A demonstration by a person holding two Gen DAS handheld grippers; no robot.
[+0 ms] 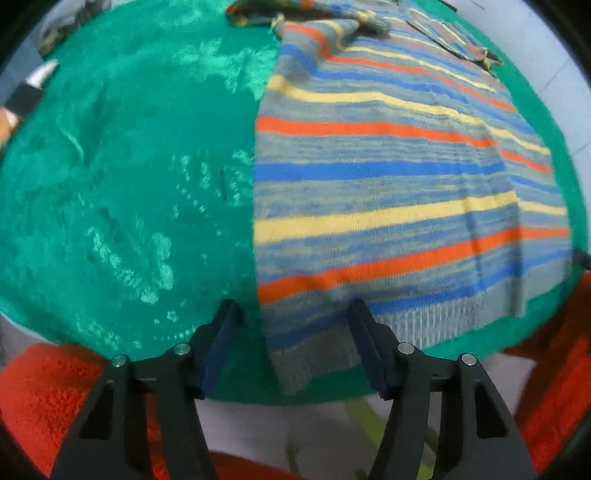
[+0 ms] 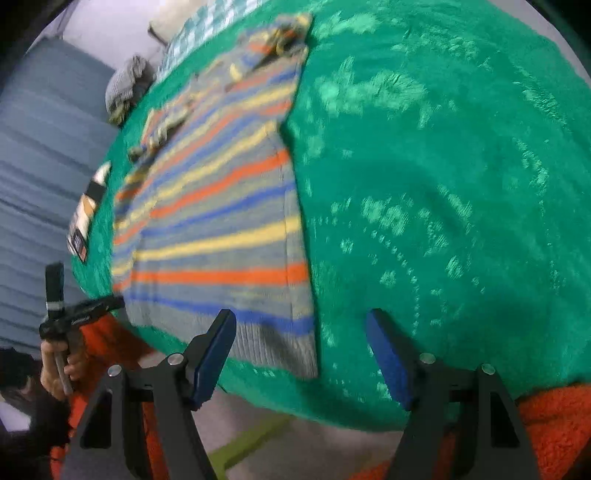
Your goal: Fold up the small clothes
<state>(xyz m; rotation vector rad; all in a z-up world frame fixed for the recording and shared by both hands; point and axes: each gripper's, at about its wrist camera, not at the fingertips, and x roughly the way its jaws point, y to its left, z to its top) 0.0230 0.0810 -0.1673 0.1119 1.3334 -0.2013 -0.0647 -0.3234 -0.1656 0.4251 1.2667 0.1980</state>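
Observation:
A small striped knit sweater (image 1: pixel 388 177), grey with blue, yellow and orange bands, lies flat on a green fleece cover (image 1: pixel 129 166). Its sleeves look folded in over the body at the far end. My left gripper (image 1: pixel 291 310) is open and empty, hovering above the sweater's near left hem corner. In the right wrist view the sweater (image 2: pixel 218 221) lies left of centre on the green cover (image 2: pixel 443 184). My right gripper (image 2: pixel 301 321) is open and empty above the sweater's near right hem corner. The left gripper (image 2: pixel 70 310) and the hand holding it show at the left edge.
Red fuzzy fabric (image 1: pixel 40 391) hangs below the green cover's near edge. A black, white and orange card-like item (image 2: pixel 86 210) lies at the cover's left edge. A grey bundled cloth (image 2: pixel 125 85) and a checked cloth (image 2: pixel 199 26) lie at the far end, beside grey upholstery (image 2: pixel 40 147).

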